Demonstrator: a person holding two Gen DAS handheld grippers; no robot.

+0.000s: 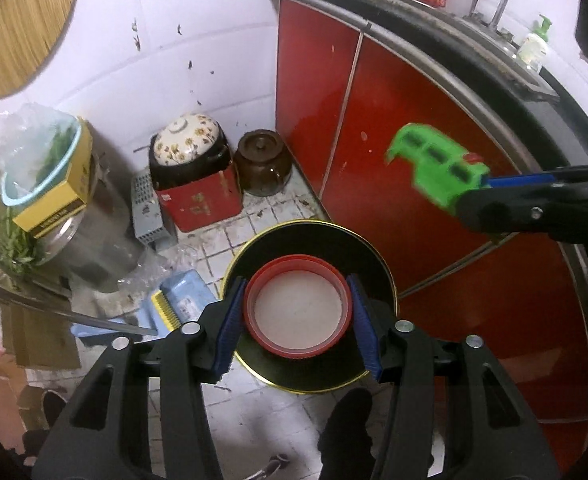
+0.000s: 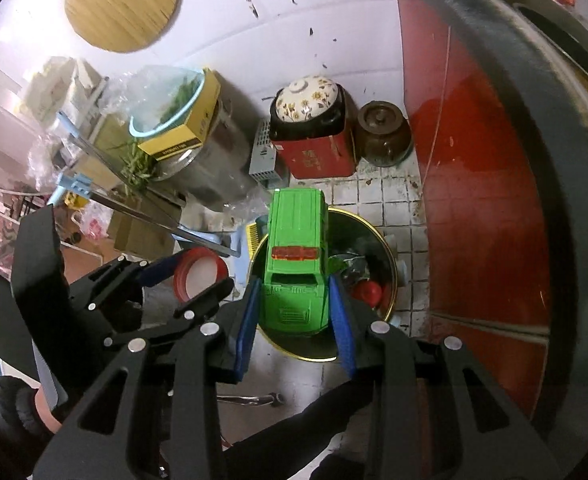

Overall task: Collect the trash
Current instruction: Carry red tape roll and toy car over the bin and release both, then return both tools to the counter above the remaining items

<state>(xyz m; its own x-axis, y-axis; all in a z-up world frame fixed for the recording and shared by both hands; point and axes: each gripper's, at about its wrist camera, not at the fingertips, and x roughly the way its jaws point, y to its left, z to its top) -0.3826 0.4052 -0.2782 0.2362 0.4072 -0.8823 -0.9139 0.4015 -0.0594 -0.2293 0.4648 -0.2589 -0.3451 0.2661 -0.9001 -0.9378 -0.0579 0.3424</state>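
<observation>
Hanging over a round bin [image 1: 373, 248] with a gold rim, the left gripper [image 1: 297, 312] has a red lid [image 1: 297, 308] between its blue pads [image 1: 226, 328], open side up and showing a pale inside. The lid fills the gap from pad to pad, but the edges are too close to call, so I cannot tell whether the pads press on it or stand just clear of it.

The right gripper [image 2: 295, 308] sits over the same bin [image 2: 385, 256], just beside the left one. A green toy truck [image 2: 297, 252] stands nose-down between its pads [image 2: 341, 320], with an orange light bar across its roof. A thin gap seems to show between the truck and the pads on both sides, so the fingers look spread a little rather than pinching it. From the left camera the truck [image 1: 437, 168] is blurred and sticks out from the right gripper's tip at the right of the picture.

Some trash already lies in the bin, among it something red and round [image 2: 367, 292]. The bin stands on a white tiled floor [image 1: 254, 224], close to a red cabinet [image 1: 413, 120]. Behind it are a brown jar [image 1: 262, 162], a flowered pot [image 1: 188, 142] on a red box, and a blue dustpan [image 1: 182, 300].
</observation>
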